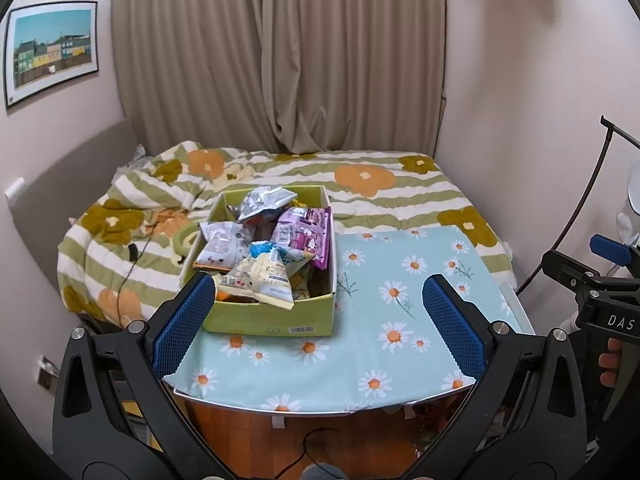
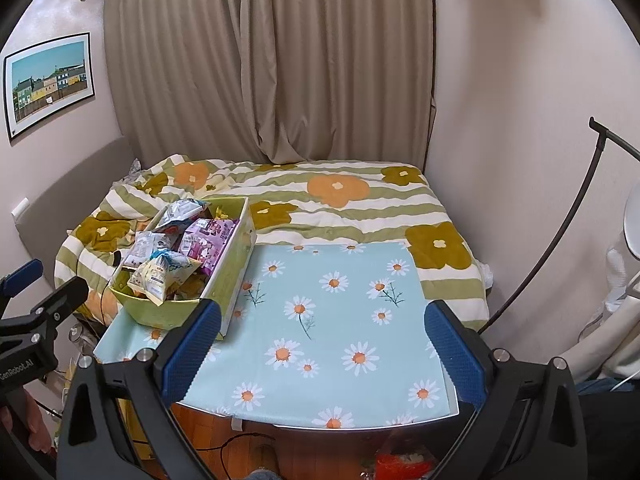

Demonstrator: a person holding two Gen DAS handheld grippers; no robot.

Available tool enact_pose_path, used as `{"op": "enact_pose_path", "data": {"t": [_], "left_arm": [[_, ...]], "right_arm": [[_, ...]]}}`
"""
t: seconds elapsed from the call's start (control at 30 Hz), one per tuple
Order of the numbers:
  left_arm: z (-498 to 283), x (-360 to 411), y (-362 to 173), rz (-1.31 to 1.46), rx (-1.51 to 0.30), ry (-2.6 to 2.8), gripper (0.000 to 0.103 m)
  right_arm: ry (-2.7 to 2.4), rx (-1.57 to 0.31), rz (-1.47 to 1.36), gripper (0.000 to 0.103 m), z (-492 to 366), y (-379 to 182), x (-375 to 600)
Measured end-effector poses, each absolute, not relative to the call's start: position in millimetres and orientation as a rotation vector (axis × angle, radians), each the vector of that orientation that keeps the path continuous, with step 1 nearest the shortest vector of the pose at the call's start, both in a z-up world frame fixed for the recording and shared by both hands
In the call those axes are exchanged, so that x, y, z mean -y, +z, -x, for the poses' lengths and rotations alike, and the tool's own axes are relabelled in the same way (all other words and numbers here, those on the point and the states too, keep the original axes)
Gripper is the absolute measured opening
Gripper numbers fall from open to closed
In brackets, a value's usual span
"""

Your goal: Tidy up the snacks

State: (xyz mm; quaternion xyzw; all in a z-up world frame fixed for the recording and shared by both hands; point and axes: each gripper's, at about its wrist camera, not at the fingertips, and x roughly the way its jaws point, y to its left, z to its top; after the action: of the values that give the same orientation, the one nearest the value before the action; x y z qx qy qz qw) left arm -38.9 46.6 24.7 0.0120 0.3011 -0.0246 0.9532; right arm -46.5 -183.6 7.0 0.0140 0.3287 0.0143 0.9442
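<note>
A light green cardboard box (image 1: 272,320) stands on the left part of a small table covered with a pale blue daisy cloth (image 1: 400,280). It is heaped with snack packets: a purple pack (image 1: 306,234), a silver bag (image 1: 264,200), a white pouch (image 1: 226,246) and a cream-and-blue bag (image 1: 272,276). The right wrist view shows the same box (image 2: 160,316) at the table's left. My left gripper (image 1: 318,328) hangs open just before the box's near wall, holding nothing. My right gripper (image 2: 320,354) is open over the bare cloth (image 2: 340,300), right of the box.
Behind the table lies a bed with a green-striped floral duvet (image 1: 360,184), with curtains (image 1: 280,60) beyond. A black lamp stand (image 2: 560,240) curves up at the right wall. Wooden floor (image 1: 320,432) and a cable show under the table's front edge. An orange packet (image 2: 400,462) lies below.
</note>
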Motion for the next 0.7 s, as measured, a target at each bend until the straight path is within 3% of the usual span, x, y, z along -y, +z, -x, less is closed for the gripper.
{"op": "enact_pose_path", "data": {"t": [0.7], "left_arm": [[34.2,-45.9,21.7,-0.024,-0.609,-0.044,0.103]], "right_arm": [[0.018,-0.663,-0.030,0.101,41.2,8.4,187.3]]}}
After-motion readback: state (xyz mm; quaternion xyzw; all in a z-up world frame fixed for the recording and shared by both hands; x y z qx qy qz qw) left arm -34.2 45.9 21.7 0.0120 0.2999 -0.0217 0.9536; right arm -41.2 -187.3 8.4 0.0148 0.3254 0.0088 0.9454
